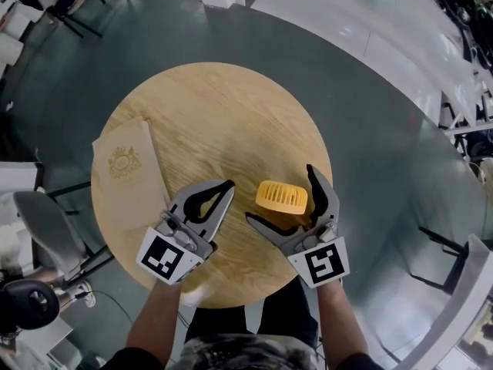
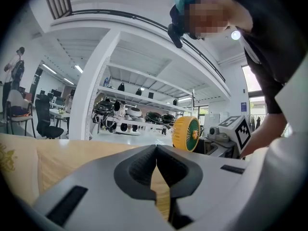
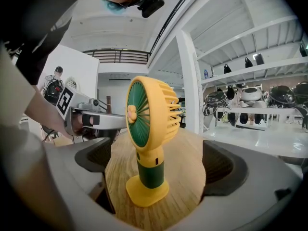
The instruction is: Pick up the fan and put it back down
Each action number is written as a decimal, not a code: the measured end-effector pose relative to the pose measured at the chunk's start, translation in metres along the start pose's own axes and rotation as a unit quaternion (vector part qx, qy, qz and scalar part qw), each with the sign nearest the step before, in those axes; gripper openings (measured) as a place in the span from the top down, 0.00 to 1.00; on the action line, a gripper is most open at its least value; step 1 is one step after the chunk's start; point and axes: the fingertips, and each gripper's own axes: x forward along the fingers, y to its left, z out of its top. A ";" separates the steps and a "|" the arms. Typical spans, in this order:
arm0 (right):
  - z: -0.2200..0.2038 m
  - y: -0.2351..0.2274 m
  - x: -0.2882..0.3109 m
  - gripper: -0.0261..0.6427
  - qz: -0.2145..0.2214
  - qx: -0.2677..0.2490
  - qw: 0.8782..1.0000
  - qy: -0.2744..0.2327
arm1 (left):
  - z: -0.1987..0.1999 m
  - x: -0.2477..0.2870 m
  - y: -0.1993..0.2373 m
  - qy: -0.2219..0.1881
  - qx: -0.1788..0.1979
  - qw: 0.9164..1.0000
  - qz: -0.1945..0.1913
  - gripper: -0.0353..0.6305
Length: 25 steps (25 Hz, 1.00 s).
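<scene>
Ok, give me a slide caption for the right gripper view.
Right gripper, open, straddling a yellow-and-green fan that stands upright on the wooden table.

Head view: the round table [image 1: 223, 106] is being viewed from well above, steeply downward; the left gripper [image 1: 228, 185] and right gripper [image 1: 279, 193] are being framed at its near edge.
Left gripper view: the table is being skimmed low, facing right.
Right gripper view: the fan [image 3: 147, 129] is being framed close, facing left.
Fan and table are being shared by all views; the opposite gripper is being caught in each gripper view.
</scene>
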 end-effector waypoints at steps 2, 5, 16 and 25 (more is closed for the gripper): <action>-0.002 0.000 0.001 0.09 0.001 0.002 1.000 0.004 | 0.001 0.002 0.001 -0.001 -0.002 1.000 0.000 0.92; -0.004 0.000 0.002 0.09 0.004 0.004 1.000 0.009 | 0.001 0.002 0.002 0.000 -0.003 1.000 0.001 0.92; -0.004 0.001 0.000 0.19 0.011 -0.002 1.000 0.008 | 0.006 0.003 0.004 -0.003 -0.001 1.000 0.009 0.92; -0.006 0.003 -0.003 0.25 0.009 0.001 1.000 0.012 | 0.009 0.001 0.004 -0.004 0.003 1.000 0.010 0.92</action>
